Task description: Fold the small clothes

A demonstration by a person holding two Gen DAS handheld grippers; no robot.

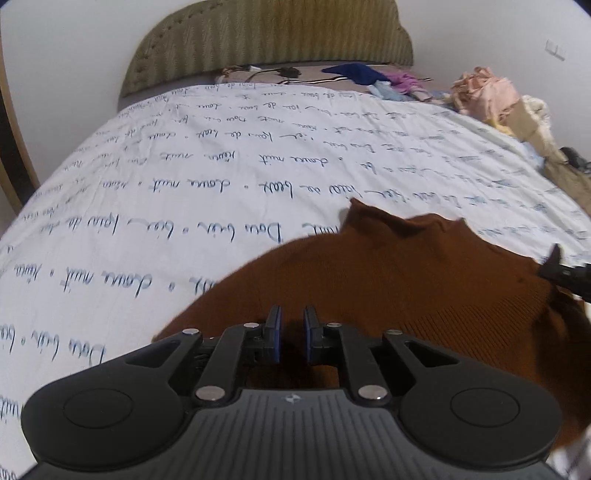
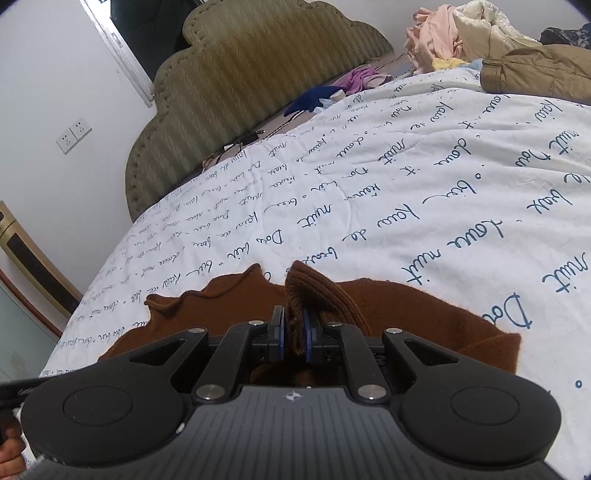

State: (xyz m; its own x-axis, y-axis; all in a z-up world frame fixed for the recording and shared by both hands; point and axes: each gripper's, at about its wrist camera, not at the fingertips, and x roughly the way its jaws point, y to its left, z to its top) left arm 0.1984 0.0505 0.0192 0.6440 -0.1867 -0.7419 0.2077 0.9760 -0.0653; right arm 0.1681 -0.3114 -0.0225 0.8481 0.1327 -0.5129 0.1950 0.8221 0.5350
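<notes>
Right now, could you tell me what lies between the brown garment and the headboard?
Only bare script-printed bedspread between the brown garment and headboard; left wrist view.

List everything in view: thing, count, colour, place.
sweater: one, rust brown, near edge of bed, a fold pinched by right gripper
quilt: one, white with blue script, covering bed
headboard: one, olive, far end of bed
clothes pile: one heap, pink, cream, tan, far right corner
blue garment: one, navy, by headboard
sockets: two, white, on wall
left gripper: one, black, over sweater, nearly closed, nothing between pads
right gripper: one, black, shut on sweater
</notes>
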